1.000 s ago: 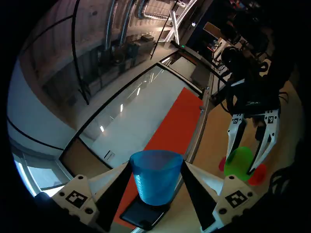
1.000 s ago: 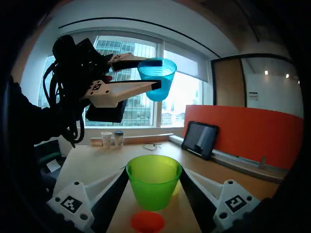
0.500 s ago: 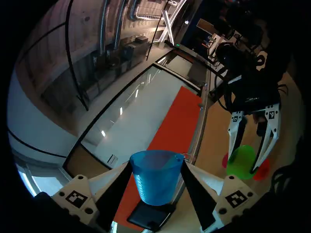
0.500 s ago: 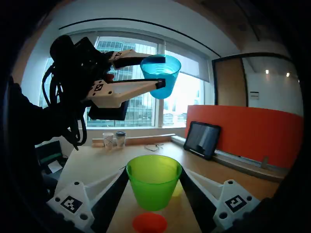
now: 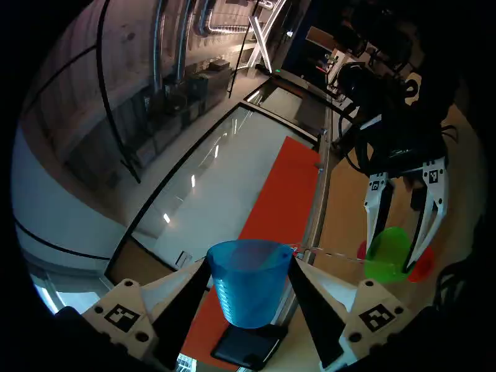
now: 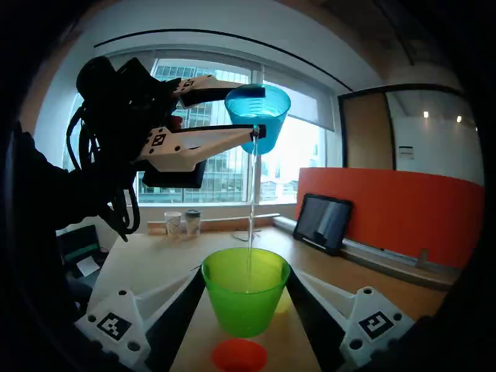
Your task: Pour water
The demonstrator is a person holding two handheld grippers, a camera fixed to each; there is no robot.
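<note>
Here, water [image 6: 251, 204], blue cup [image 6: 257, 124] into green cup [image 6: 246, 291].

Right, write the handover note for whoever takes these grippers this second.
Left gripper: shut on the blue cup, held high and tipped.
Right gripper: shut on the green cup, upright below it.
Done: both cups gripped; a thin water stream falls into the green cup.
Left: finish the pour, level the blue cup, set both down.
</note>
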